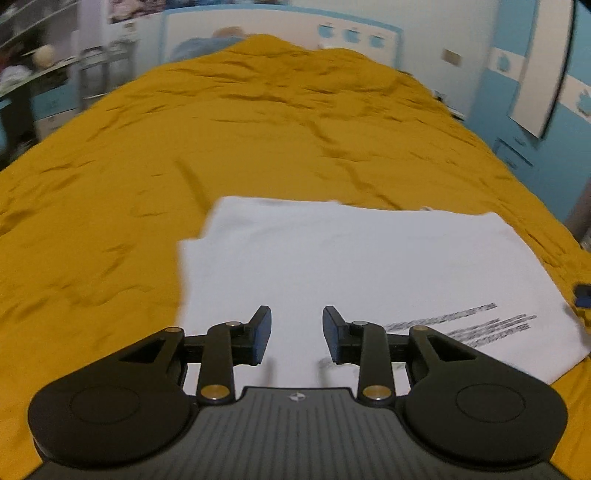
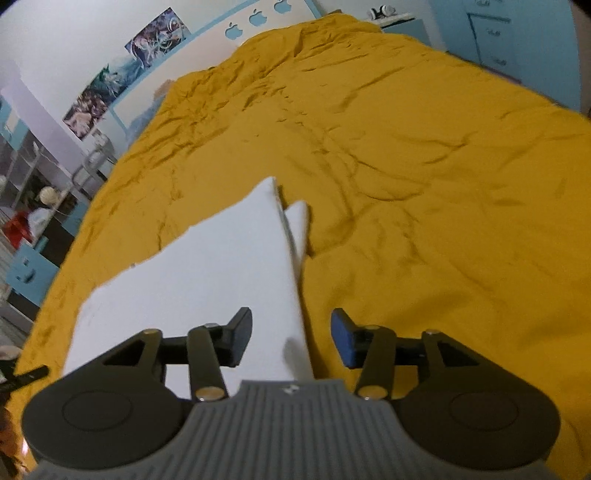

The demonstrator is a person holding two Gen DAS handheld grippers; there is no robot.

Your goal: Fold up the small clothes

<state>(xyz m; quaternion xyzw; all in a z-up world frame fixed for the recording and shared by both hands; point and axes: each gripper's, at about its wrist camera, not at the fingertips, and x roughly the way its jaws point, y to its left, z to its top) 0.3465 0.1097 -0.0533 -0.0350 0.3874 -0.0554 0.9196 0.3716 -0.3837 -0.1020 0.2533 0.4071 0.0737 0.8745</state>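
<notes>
One white shirt [image 1: 332, 266] is lying flat on the bed [image 1: 258, 129], which is wearing a yellow cover with lots of little wrinkles. The left view is showing something the right view is not: dark grey stripes [image 1: 476, 325] printed on the shirt, near its right edge. I am counting about four stripes, but they are blurry. The left view is also showing a small dark blue thing [image 1: 583, 293] at the far right edge, too small to tell what it is. The right view is showing the shirt [image 2: 207, 273] from the other side, all plain white there, with a small flap [image 2: 299, 218] sticking out past its long straight edge. Only the right view is showing three posters [image 2: 122, 77] on the wall and three apple shapes [image 2: 255, 18] on the headboard. There are two tongs, one in each view. The left tongs [image 1: 297, 334] are hanging over the shirt, standing wide apart and holding nothing. The right tongs [image 2: 291, 338] are also standing wide apart and holding nothing, and the shirt's straight edge is running between the two fingers, with one finger [image 2: 240, 336] over the shirt and the other finger [image 2: 341, 339] over the yellow cover.
</notes>
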